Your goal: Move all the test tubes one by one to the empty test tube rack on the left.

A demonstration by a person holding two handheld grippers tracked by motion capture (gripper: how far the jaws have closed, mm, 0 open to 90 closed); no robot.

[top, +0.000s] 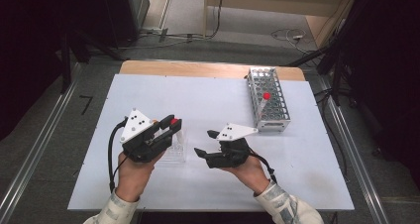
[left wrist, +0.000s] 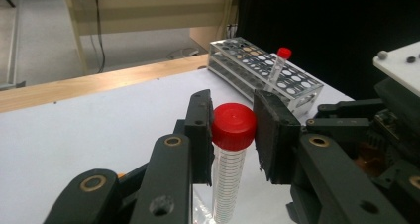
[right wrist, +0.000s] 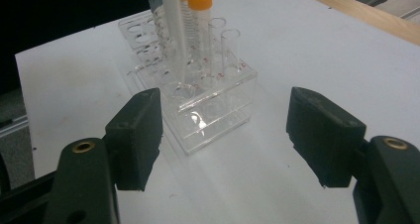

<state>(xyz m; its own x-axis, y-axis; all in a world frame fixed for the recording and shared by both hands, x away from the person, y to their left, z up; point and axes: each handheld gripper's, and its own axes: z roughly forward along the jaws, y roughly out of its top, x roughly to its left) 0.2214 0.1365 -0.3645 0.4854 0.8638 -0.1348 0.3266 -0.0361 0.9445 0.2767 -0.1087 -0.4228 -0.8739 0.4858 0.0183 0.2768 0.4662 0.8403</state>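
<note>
A pale blue rectangular tabletop point(top: 208, 100) stands on grey floor. At its seven o'clock the left gripper point(left wrist: 233, 130) clamps a red-capped clear plastic tube point(left wrist: 232, 159) over a clear acrylic rack point(right wrist: 208, 105); the right gripper point(right wrist: 225, 135) gapes empty.

Even, soft overhead light — dark margins, mild blur, faint glare on the table point(top: 208, 100)

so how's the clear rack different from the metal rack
The clear rack is see-through plastic, small, and sits near the grippers; the metal rack is grey, longer, with many more holes, at the table's far right. The clear rack holds orange-capped tubes; the metal rack holds one tilted red-capped tube. Both stand on the white tabletop.
</note>
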